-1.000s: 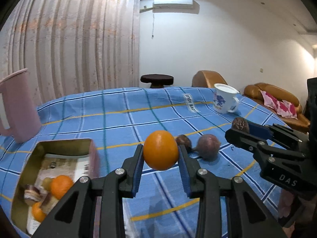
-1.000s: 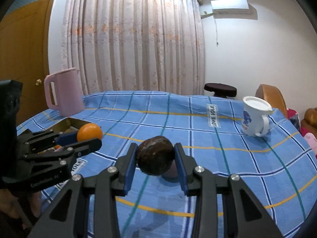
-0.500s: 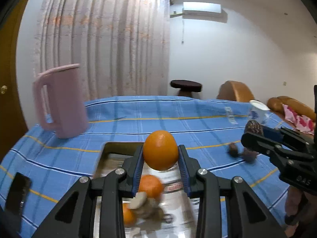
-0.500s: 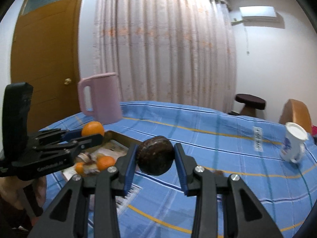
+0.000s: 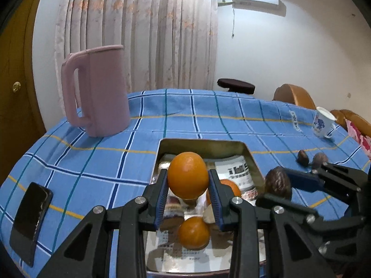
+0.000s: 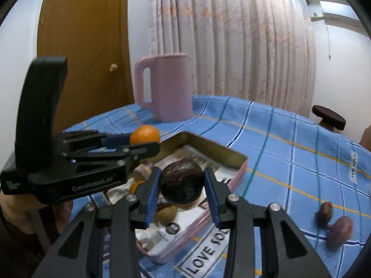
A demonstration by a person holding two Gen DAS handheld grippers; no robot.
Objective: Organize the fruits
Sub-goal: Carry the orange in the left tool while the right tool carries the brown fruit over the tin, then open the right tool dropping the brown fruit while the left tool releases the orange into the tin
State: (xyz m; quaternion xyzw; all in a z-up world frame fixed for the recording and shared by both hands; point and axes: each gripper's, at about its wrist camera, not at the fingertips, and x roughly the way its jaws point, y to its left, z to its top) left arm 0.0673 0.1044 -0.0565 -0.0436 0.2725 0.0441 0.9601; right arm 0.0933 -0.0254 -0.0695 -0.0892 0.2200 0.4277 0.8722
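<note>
My left gripper (image 5: 188, 191) is shut on an orange (image 5: 187, 175) and holds it above the open metal tin (image 5: 201, 142). My right gripper (image 6: 182, 193) is shut on a dark brown wrinkled fruit (image 6: 182, 184), also above the tin (image 6: 213, 148). The tin holds two more oranges (image 5: 193, 231), paper and small items. In the left wrist view the right gripper (image 5: 276, 190) comes in from the right with the brown fruit (image 5: 278, 183). In the right wrist view the left gripper (image 6: 141, 142) and its orange (image 6: 145, 134) are at left. Two dark fruits (image 6: 339, 230) lie on the cloth to the right.
A pink jug (image 5: 97, 90) stands behind the tin on the blue checked tablecloth (image 5: 208, 115). A black phone (image 5: 30, 217) lies at the left edge. A white mug (image 5: 322, 122) stands far right. A round stool (image 5: 235, 84) and brown sofa lie beyond.
Both grippers have swung left with their fruits and now hover over the tin. The tin has come to the centre of both views.
</note>
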